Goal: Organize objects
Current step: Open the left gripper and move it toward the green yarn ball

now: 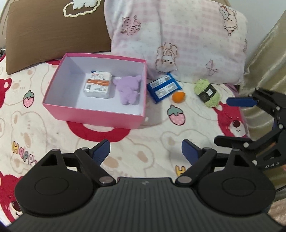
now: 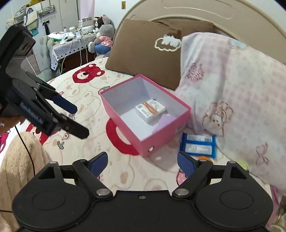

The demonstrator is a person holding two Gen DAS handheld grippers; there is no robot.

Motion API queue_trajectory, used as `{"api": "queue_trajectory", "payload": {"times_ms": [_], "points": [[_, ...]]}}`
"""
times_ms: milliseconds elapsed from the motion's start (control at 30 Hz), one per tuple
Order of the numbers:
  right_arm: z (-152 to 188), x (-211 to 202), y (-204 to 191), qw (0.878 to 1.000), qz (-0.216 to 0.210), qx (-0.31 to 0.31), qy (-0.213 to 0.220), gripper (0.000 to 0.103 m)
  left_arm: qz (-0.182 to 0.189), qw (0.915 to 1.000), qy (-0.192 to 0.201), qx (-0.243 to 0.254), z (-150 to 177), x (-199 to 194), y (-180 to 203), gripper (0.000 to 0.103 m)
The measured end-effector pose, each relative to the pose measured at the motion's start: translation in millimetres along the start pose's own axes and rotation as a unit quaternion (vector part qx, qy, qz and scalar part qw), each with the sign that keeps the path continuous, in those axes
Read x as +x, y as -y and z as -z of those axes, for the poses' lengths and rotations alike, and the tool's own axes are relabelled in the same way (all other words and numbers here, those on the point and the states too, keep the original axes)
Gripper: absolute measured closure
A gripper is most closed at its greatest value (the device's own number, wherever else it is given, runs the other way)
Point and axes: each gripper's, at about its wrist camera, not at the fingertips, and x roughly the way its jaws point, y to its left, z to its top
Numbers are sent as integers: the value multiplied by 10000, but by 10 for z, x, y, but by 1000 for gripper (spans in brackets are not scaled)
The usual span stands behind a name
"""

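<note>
An open pink box (image 1: pixel 93 114) (image 2: pixel 160 135) sits on the bed. Inside lie a white and orange packet (image 1: pixel 98 85) (image 2: pixel 150 109) and a purple plush toy (image 1: pixel 128 91) (image 2: pixel 163 121). To its right on the blanket lie a blue packet (image 1: pixel 163 88) (image 2: pixel 198 145), a small orange ball (image 1: pixel 178 96) (image 2: pixel 205 158) and a green yarn skein (image 1: pixel 208 92). My left gripper (image 1: pixel 145 153) is open and empty, in front of the box. My right gripper (image 2: pixel 142 163) is open and empty, near the box's corner; it also shows in the left wrist view (image 1: pixel 225 121).
A brown pillow (image 1: pixel 53 32) (image 2: pixel 146 53) and a pink patterned pillow (image 1: pixel 178 39) (image 2: pixel 232 89) lie behind the box. A beige headboard (image 2: pixel 196 12) stands behind them. A cluttered side table (image 2: pixel 71 42) with plush toys stands beside the bed.
</note>
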Motion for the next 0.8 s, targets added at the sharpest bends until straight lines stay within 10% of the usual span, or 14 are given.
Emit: {"api": "queue_trajectory", "payload": {"times_ms": [800], "points": [[807, -284, 673, 9977, 461, 384, -300, 15, 960, 9907, -517, 812, -111, 698, 1047, 13]]}}
